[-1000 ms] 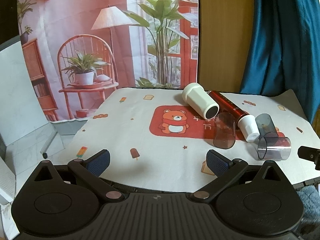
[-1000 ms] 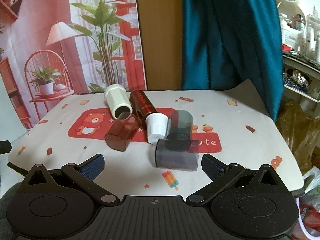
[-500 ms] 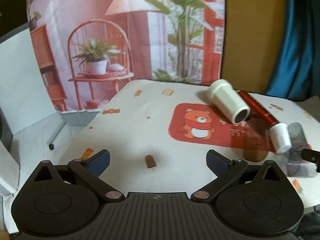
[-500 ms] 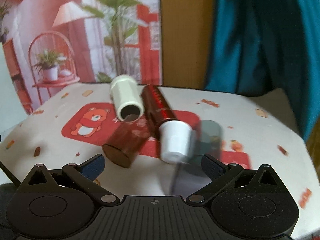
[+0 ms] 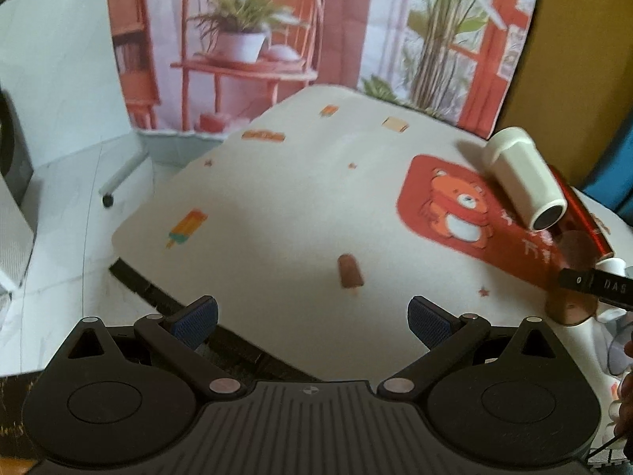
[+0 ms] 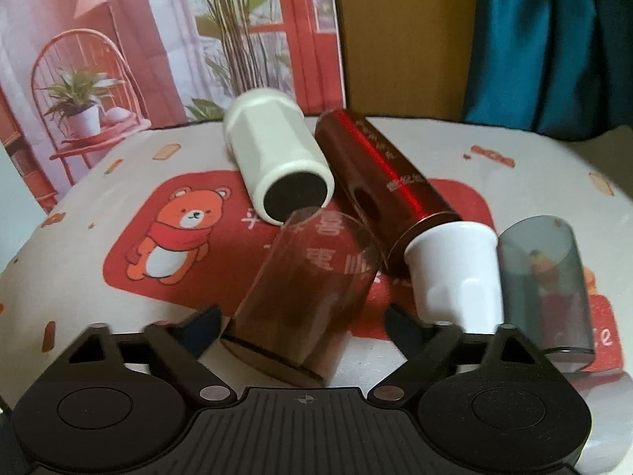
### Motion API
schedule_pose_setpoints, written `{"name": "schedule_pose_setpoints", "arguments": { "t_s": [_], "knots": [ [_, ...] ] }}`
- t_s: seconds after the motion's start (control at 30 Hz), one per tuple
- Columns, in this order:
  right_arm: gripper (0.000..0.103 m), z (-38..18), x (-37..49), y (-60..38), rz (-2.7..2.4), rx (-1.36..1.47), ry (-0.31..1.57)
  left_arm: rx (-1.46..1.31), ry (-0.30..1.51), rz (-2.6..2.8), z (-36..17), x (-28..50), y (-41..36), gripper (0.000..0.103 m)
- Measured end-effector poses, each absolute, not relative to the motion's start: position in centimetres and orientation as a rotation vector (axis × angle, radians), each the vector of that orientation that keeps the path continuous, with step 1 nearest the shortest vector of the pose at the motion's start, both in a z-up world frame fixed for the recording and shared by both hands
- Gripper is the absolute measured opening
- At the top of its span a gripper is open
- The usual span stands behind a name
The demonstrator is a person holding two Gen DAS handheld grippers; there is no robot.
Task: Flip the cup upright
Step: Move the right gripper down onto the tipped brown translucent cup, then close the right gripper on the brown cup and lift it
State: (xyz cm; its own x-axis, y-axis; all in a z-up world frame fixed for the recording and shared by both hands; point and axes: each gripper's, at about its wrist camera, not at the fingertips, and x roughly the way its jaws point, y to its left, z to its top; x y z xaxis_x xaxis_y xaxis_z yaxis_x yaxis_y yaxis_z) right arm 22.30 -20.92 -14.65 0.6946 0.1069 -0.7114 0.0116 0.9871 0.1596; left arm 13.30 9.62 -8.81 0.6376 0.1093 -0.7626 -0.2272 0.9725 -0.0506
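Several cups lie on their sides on a bear-print cloth. A brown see-through cup (image 6: 304,297) lies with its base towards me, between the open fingers of my right gripper (image 6: 302,326); the fingers stand apart from its sides. Behind it lie a white cup (image 6: 273,158), a red metal bottle (image 6: 379,174) with a white cap (image 6: 455,273), and a grey see-through cup (image 6: 546,285). My left gripper (image 5: 312,320) is open and empty over the cloth's left part. The white cup (image 5: 526,182) and the brown cup (image 5: 573,277) show at its far right.
The table's front-left edge (image 5: 166,289) lies just under the left gripper. A printed backdrop (image 6: 158,39) and a teal curtain (image 6: 554,39) stand behind the table. The tip of the right gripper (image 5: 593,285) reaches into the left wrist view.
My right gripper has moved forward and left, so the brown cup now lies between its fingers. My left gripper has swung left, towards the table's left edge.
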Motion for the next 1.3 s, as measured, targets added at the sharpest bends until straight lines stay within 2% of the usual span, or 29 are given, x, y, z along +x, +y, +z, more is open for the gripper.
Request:
{"name": "schedule_pose_setpoints", "arguments": {
  "t_s": [0.03, 0.13, 0.47, 0.83, 0.87, 0.93, 1.07, 1.3],
  "knots": [
    [0.072, -14.8, 22.3, -20.9, 0.067, 0.168, 0.798, -0.154, 0.864, 0.2, -9.0, 13.4, 9.9, 0.103],
    [0.07, -15.0, 21.9, -20.1, 0.066, 0.144, 0.784, -0.186, 0.861, 0.246, -9.2, 13.6, 10.9, 0.103],
    [0.07, -14.5, 21.2, -12.1, 0.366, -0.009, 0.789, -0.368, 0.918, 0.321, -10.3, 14.3, 14.1, 0.103],
    [0.069, -13.4, 19.7, -4.8, 0.658, -0.171, 0.756, -0.494, 0.868, 0.395, -9.8, 13.8, 15.9, 0.103],
    [0.07, -13.1, 19.5, -5.1, 0.665, -0.15, 0.755, -0.505, 0.869, 0.4, -9.8, 13.9, 16.0, 0.103],
    [0.085, -12.8, 19.3, -6.0, 0.661, -0.116, 0.749, -0.532, 0.871, 0.388, -10.0, 13.9, 16.0, 0.103],
    [0.103, -12.1, 18.6, -7.8, 0.635, -0.091, 0.731, -0.62, 0.885, 0.314, -10.3, 14.0, 16.1, 0.103],
    [0.103, -11.0, 16.2, -12.7, 0.479, -0.005, 0.654, -0.503, 0.787, 0.233, -9.0, 13.7, 13.5, 0.103]
  ]
}}
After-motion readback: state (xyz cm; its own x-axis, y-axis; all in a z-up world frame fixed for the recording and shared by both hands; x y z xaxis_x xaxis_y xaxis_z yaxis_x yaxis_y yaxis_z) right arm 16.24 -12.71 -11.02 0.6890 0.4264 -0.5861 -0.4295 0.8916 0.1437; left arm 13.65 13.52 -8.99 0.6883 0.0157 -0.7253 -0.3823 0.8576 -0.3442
